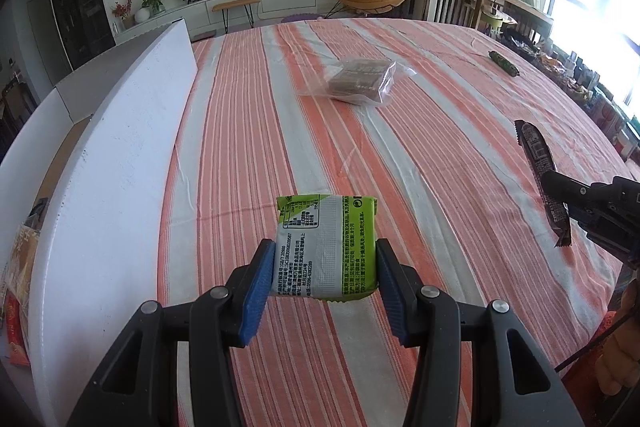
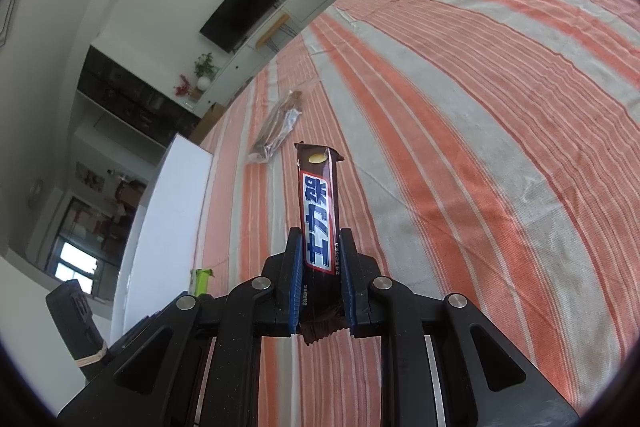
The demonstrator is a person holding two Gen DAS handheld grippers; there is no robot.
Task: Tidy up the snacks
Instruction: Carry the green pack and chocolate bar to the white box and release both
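Left tool (image 1: 325, 269) grips green snack packet (image 1: 326, 247), lower centre. Right tool (image 2: 320, 279) clamps chocolate bar (image 2: 318, 211), mid-frame. White box (image 1: 120, 147) at left already holds some snacks. Still on table (image 1: 440, 147): bagged snack (image 1: 358, 79) upper centre, small roll (image 1: 503, 63) upper right.

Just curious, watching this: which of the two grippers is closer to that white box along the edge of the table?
Left. The left gripper, shut on the green packet, sits right beside the white box. The right gripper, gripping the chocolate bar, is farther out over the striped cloth.
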